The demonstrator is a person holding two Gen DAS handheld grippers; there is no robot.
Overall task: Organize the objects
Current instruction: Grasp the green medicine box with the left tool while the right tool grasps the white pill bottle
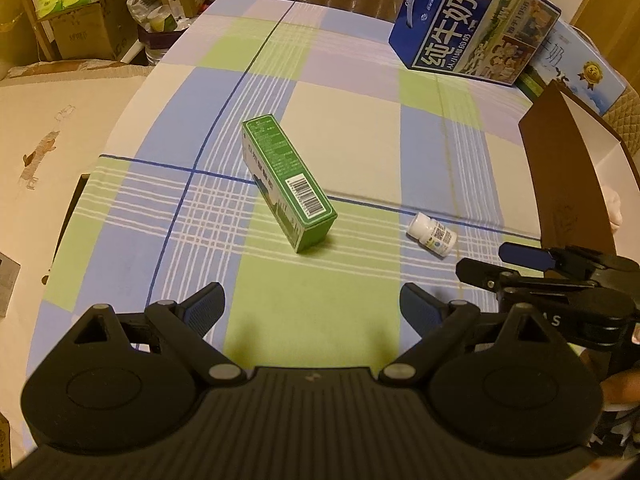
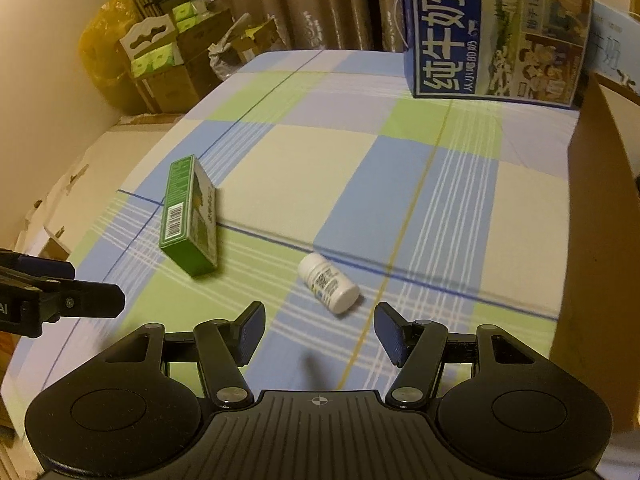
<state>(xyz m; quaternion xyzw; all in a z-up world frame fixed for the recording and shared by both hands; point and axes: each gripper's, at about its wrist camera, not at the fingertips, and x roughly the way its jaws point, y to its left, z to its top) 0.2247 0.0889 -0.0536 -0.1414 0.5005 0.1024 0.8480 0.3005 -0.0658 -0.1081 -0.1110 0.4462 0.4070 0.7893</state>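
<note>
While both spread wide, left tongs (image 1: 312, 312) and right tongs (image 2: 320, 334) empty.

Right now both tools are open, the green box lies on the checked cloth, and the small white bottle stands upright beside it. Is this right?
Not quite. The white bottle lies on its side, as the right wrist view shows. The rest holds: the left tool and right tool are open, and the green box lies on the checked cloth.

- Tabletop (image 1: 344, 128): checked blue, green, cream, lilac.
- Carton (image 1: 288, 184): green, white barcode.
- Bottle (image 2: 330, 283): white.
- Milk box (image 2: 496, 32): blue, white lettering.
- Left gripper (image 1: 312, 312): black, blue pads.
</note>
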